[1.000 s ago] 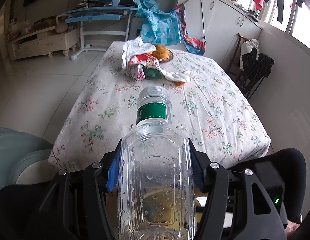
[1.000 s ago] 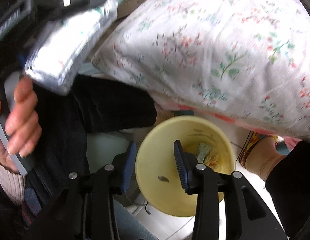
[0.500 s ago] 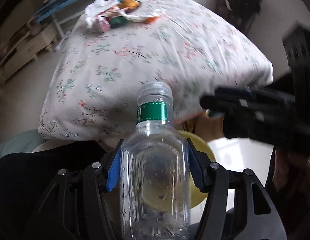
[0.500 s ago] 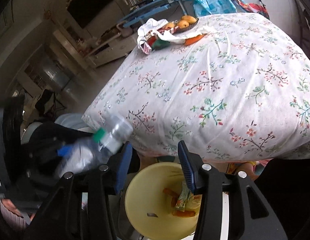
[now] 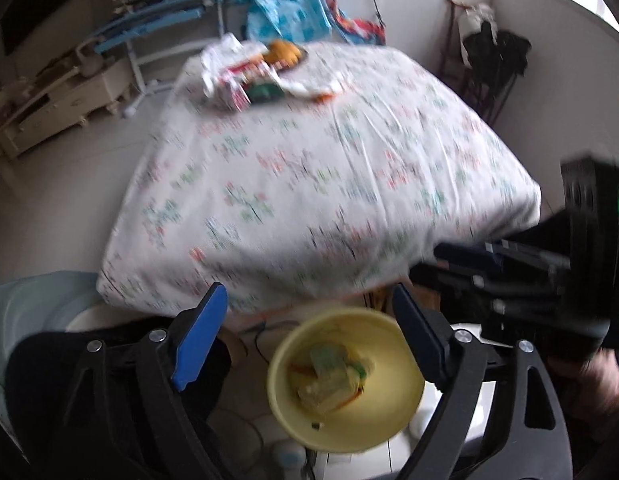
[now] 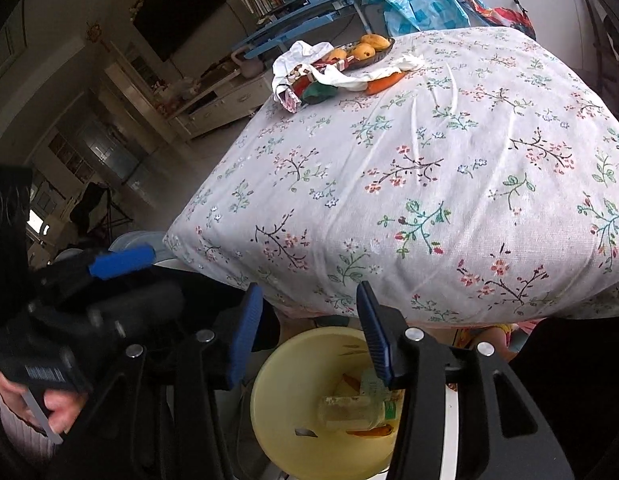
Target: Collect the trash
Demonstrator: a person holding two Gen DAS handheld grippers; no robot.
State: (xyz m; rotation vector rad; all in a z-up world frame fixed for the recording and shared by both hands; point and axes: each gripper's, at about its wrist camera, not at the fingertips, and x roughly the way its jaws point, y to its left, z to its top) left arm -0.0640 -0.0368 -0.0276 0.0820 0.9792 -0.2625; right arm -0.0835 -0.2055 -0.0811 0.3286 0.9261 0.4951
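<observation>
Both grippers sit over the yellow bin (image 5: 345, 380). From the left wrist view, my left gripper (image 5: 309, 336) is empty, jaws opening wide, the bin straight below between them; a second ago it clamped the bottle.

From the right wrist view, the bottle (image 6: 355, 412) now lies on its side in the bin, cap toward the right. My right gripper (image 6: 309, 334) hangs half-open, holding nothing. Remaining wrappers (image 6: 309, 76) lie far across the counter (image 6: 429, 184), roughly equidistant from both hands.
</observation>
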